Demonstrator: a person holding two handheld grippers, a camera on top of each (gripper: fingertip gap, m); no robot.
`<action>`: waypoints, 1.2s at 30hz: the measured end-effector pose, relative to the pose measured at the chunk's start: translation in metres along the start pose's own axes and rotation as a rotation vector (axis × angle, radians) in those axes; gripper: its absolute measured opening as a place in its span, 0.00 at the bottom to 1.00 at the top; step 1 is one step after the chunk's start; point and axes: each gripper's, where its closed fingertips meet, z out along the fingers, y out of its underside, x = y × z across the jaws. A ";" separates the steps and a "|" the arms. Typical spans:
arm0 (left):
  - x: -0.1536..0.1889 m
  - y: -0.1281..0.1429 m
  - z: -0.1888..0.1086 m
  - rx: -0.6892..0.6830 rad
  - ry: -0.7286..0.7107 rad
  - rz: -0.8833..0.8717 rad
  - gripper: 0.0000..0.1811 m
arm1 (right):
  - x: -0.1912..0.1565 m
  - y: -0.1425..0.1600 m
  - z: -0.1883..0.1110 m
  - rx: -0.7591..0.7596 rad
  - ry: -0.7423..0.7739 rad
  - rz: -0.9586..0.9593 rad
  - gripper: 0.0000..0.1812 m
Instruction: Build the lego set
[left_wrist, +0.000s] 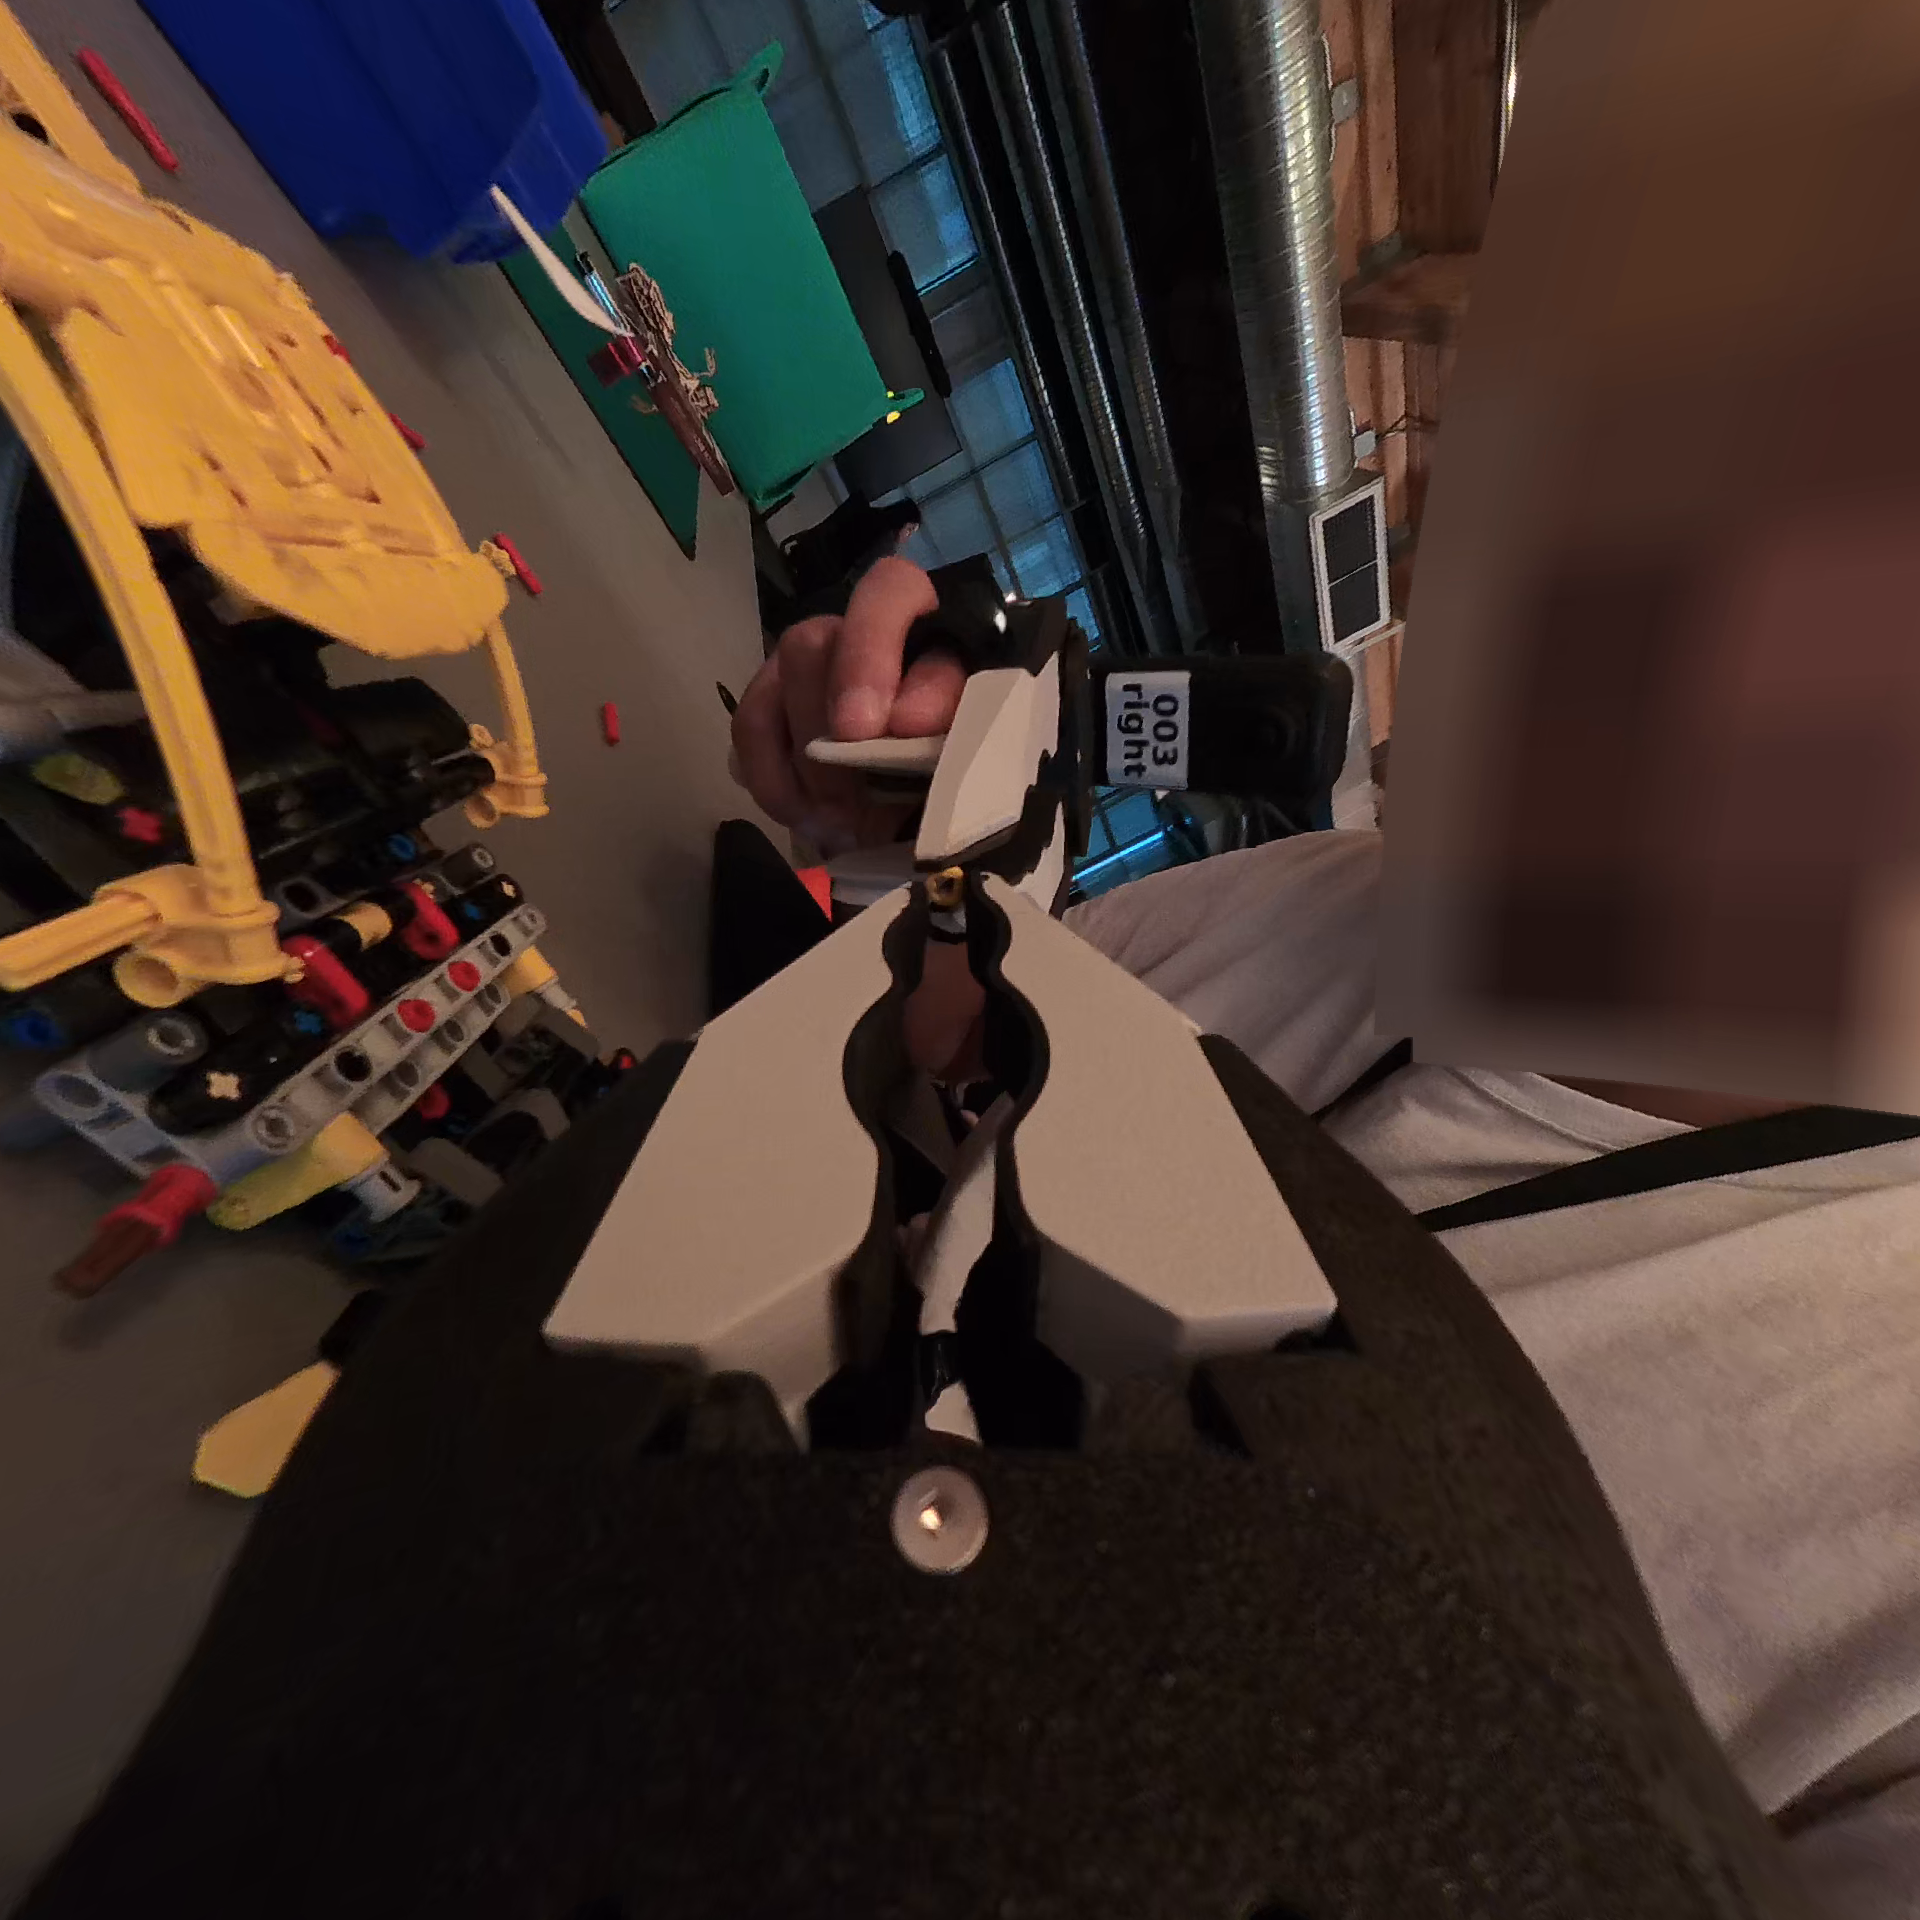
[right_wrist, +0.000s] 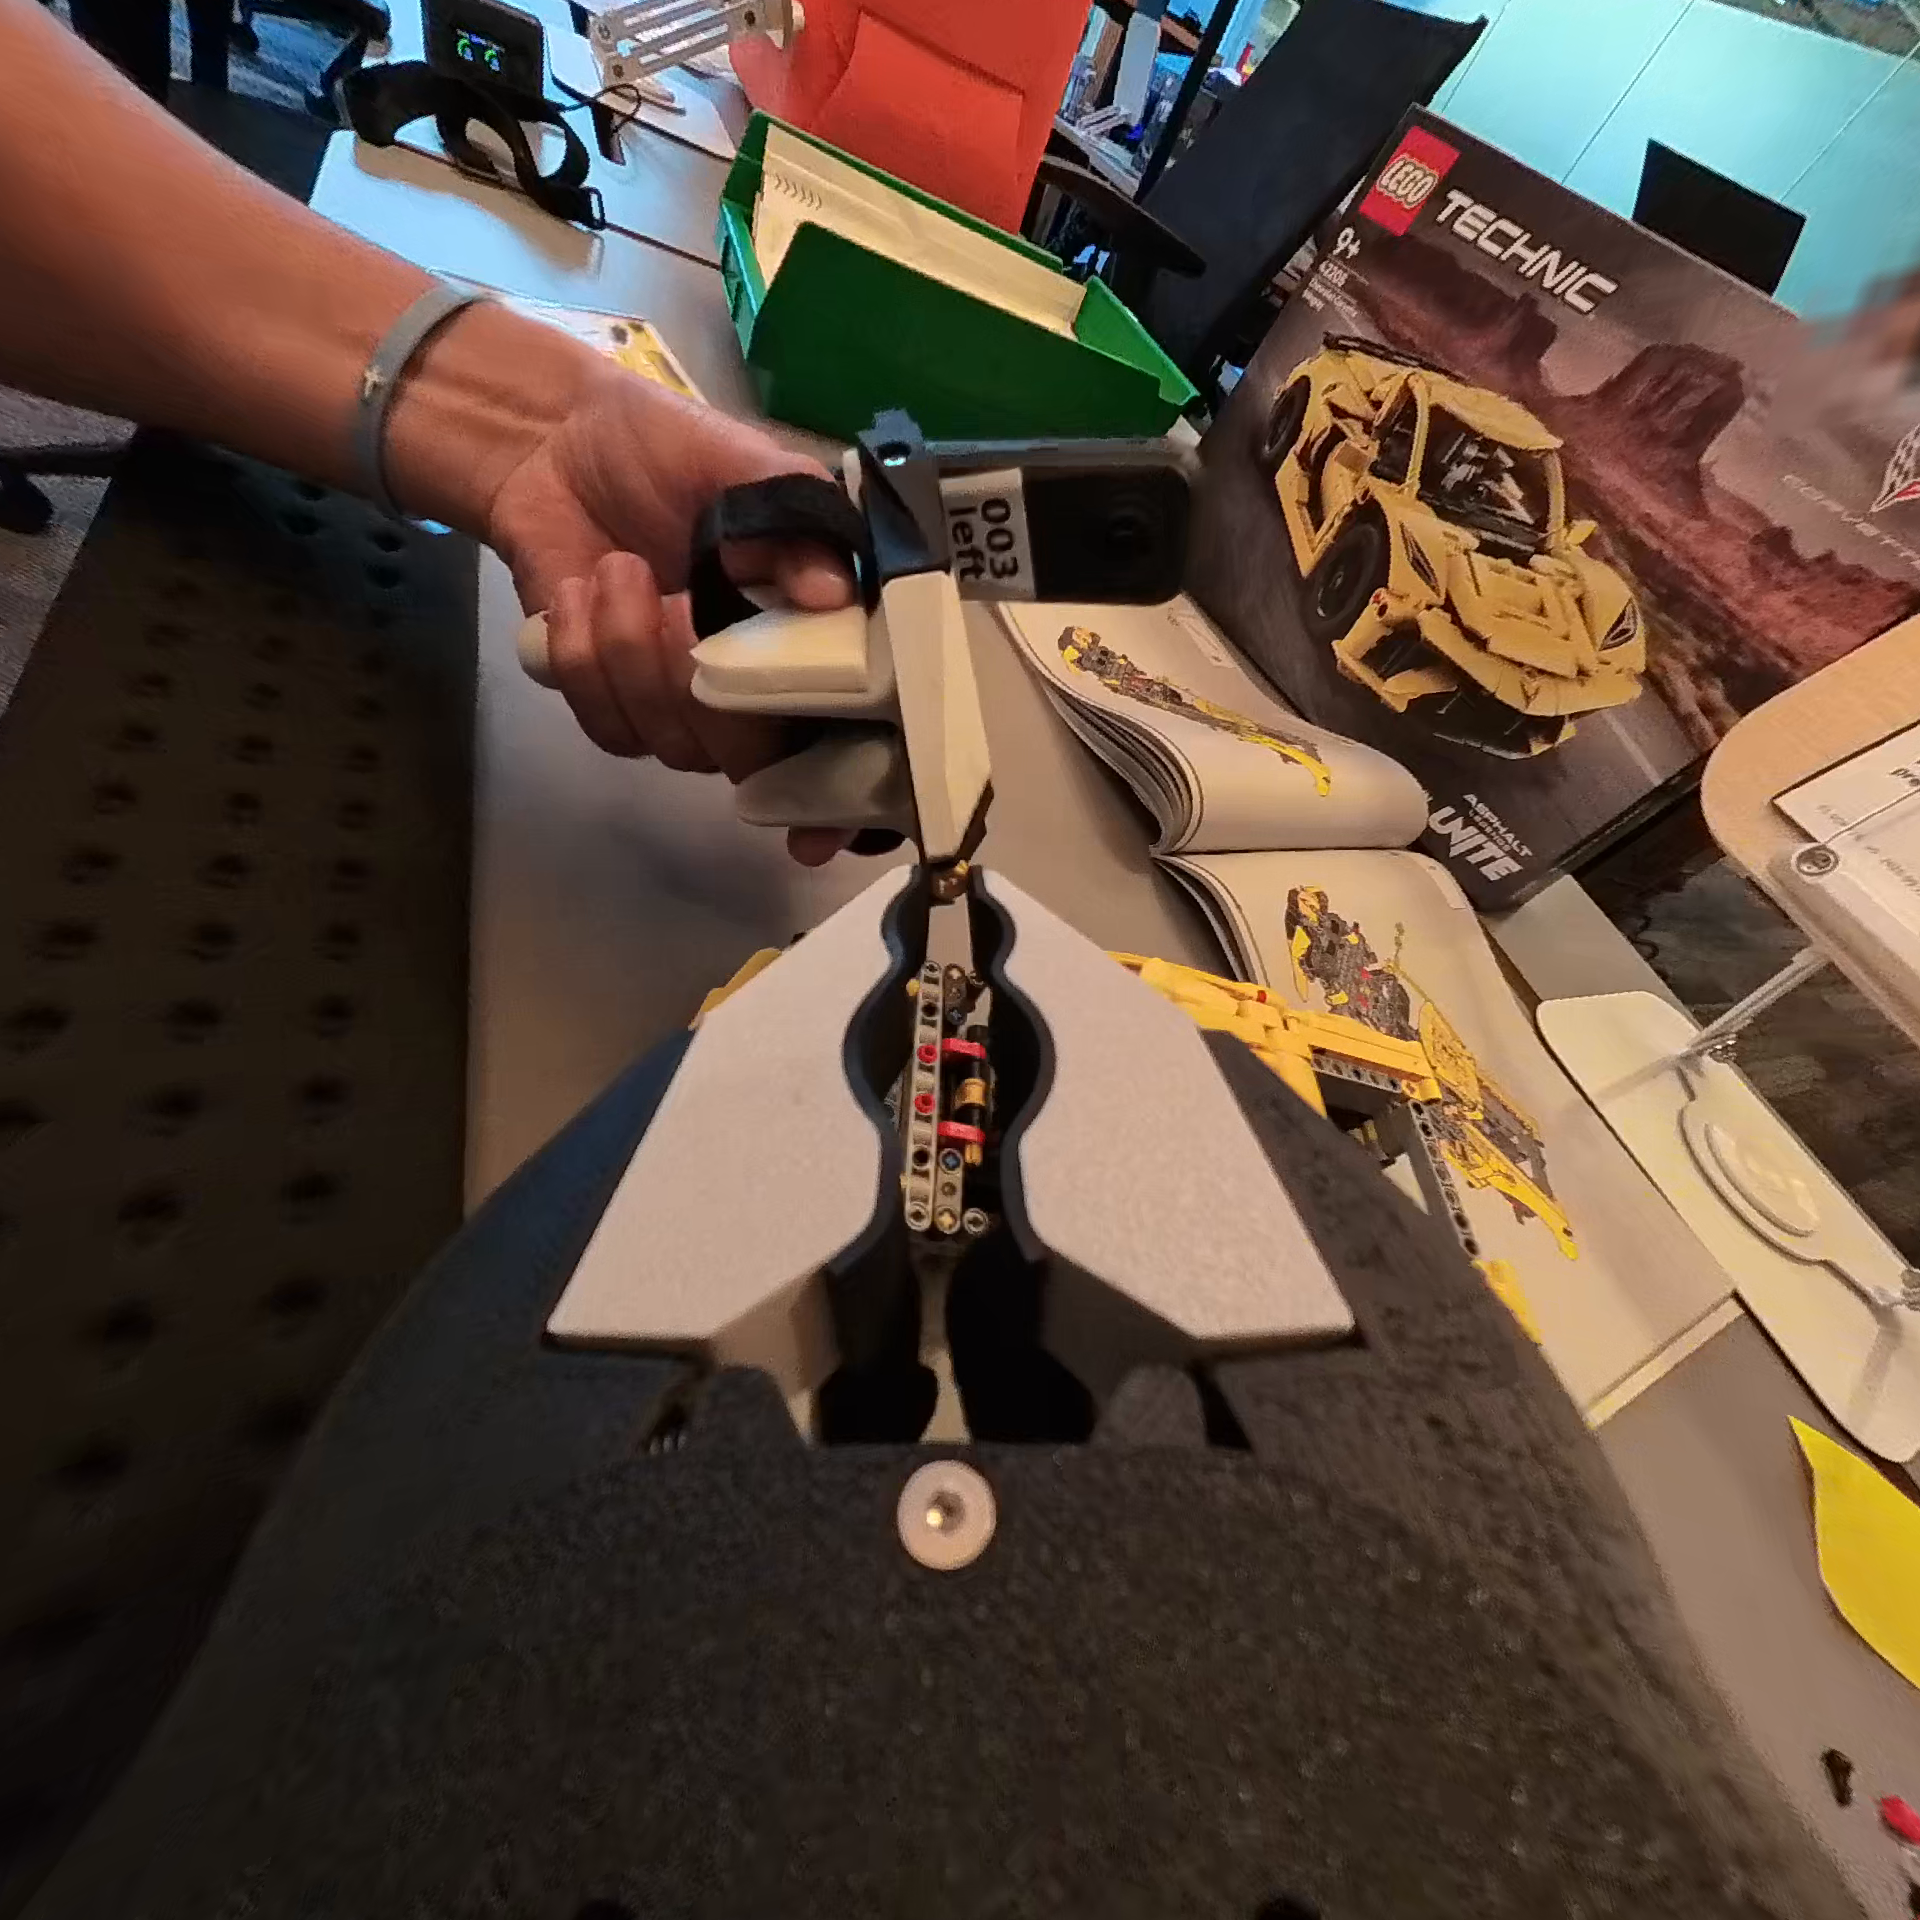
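Both grippers, left (left_wrist: 943, 902) and right (right_wrist: 948, 883), pinch one small yellow pin (left_wrist: 943, 886) above the car (left_wrist: 239, 436), tip to tip. Handover step, apparently; next, one pair of jaws must release.

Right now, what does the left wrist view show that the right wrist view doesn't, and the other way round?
Only the left wrist view shows the blue bin, the loose red pins on the table, and the person's white shirt. Only the right wrist view shows the set's box, the open instruction booklet and the green bin. Both show the partly built yellow car, the left gripper and right gripper shut tip to tip, and a small yellow piece pinched where they meet.
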 end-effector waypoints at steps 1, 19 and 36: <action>-0.001 0.000 0.000 0.010 0.009 -0.009 0.03 | 0.000 0.001 0.001 0.003 0.001 0.008 0.03; -0.084 -0.033 -0.073 -0.043 -0.226 -0.246 0.03 | 0.037 0.095 -0.018 -0.151 -0.061 0.359 0.05; -0.086 -0.027 -0.068 -0.042 -0.215 -0.304 0.03 | 0.023 0.108 -0.011 -0.235 -0.162 0.318 0.03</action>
